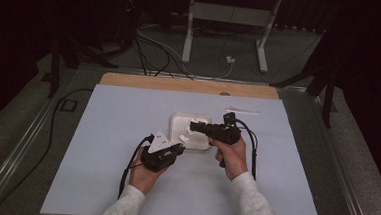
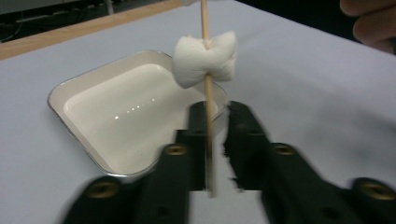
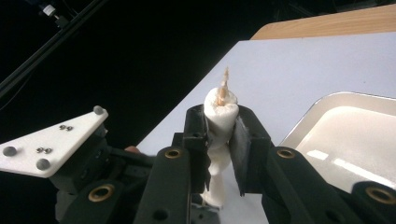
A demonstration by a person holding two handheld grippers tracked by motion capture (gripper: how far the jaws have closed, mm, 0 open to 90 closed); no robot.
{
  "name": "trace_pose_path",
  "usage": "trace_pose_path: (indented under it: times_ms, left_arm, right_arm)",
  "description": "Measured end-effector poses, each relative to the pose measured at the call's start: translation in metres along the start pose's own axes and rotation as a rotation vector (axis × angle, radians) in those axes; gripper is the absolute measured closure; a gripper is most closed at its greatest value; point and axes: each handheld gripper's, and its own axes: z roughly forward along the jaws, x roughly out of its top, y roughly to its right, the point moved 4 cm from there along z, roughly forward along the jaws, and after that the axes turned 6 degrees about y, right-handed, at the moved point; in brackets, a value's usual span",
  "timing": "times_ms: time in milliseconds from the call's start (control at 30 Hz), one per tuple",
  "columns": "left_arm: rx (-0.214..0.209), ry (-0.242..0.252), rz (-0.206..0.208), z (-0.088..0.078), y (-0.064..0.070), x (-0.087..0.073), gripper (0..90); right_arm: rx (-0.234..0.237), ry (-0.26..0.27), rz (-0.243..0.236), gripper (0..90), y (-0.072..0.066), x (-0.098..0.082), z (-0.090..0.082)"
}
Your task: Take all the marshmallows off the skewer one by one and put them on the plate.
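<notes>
The wooden skewer (image 2: 207,116) stands upright over the desk (image 1: 100,157), tip up, through a marshmallow (image 3: 220,116). The left gripper (image 2: 212,135) clamps its fingers on its lower end; the right gripper (image 3: 219,140) squeezes the marshmallow, beside the white tray (image 2: 116,116).

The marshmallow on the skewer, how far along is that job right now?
Done: the wooden skewer has pierced the marshmallow, its tip poking out on top. In hand: the left hand-held gripper clamps the skewer while the right hand-held gripper squeezes the marshmallow over the table. Left: probably seating it and letting go; the white tray holds nothing.
</notes>
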Motion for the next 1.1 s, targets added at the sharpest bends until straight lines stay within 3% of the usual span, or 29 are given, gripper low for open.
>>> trace_pose_path:
  times_ms: [100,200,233,533,1100]
  left_arm:
    - [0.015,-0.003,-0.017,-0.0017,-0.0035,0.0001,90.0]
    - [0.019,-0.002,-0.001,-0.0030,-0.0024,0.0010,90.0]
    - [0.021,-0.009,0.005,-0.0020,-0.0009,0.0012,90.0]
    - [0.026,-0.016,0.014,-0.0013,-0.0055,-0.0047,90.0]
    - [0.036,-0.007,0.067,-0.0066,-0.0082,-0.0059,90.0]
  right_arm:
    - [0.010,0.000,0.004,72.9,-0.0012,-0.0007,0.0008]
    - [0.011,-0.019,0.004,69.3,-0.0016,-0.0026,0.0049]
    - [0.005,-0.029,-0.013,74.3,-0.0028,-0.0048,0.0085]
    - [-0.048,-0.022,-0.032,77.9,-0.0032,-0.0051,0.0082]
    - [-0.069,0.045,-0.041,79.1,-0.0076,-0.0014,0.0019]
